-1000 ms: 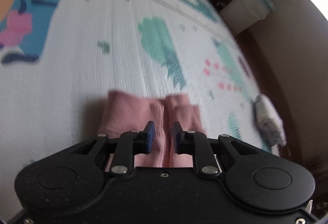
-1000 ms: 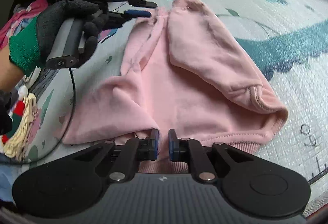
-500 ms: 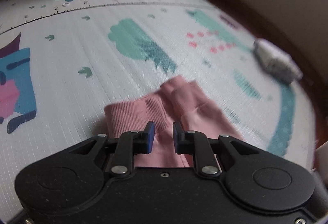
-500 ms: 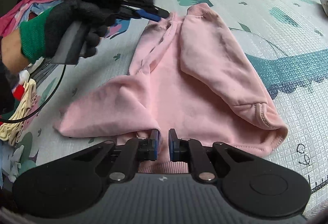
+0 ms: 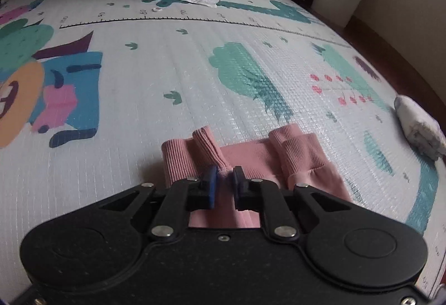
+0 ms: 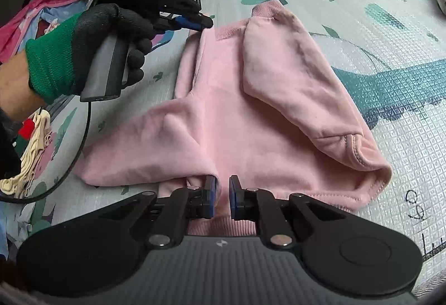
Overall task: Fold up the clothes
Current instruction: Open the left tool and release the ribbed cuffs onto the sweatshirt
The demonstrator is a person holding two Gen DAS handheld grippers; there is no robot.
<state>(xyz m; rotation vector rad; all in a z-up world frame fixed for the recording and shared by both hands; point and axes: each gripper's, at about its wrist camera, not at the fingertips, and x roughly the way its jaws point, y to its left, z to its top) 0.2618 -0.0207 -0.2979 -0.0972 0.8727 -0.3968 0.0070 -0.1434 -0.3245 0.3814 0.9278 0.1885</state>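
Play mat (image 5: pixel 195 76) bears pink sweatshirt (image 6: pixel 251 109), pinched by both claws.

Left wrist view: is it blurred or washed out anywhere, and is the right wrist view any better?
Left wrist view: sharp, play mat bowed by fisheye, window corner blown out upper right. Right wrist view: pink sweatshirt evenly lit, slightly soft, no glare.

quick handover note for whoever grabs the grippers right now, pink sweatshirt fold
Left gripper: shut on the pink sweatshirt, pinching its ribbed edge at the far end.
Right gripper: shut on the near ribbed edge.
The sweatshirt lies on the play mat. Both sleeves are already folded in over the body.
Left: fold the body end to end, then release. A pile of other clothes waits beside the mat.
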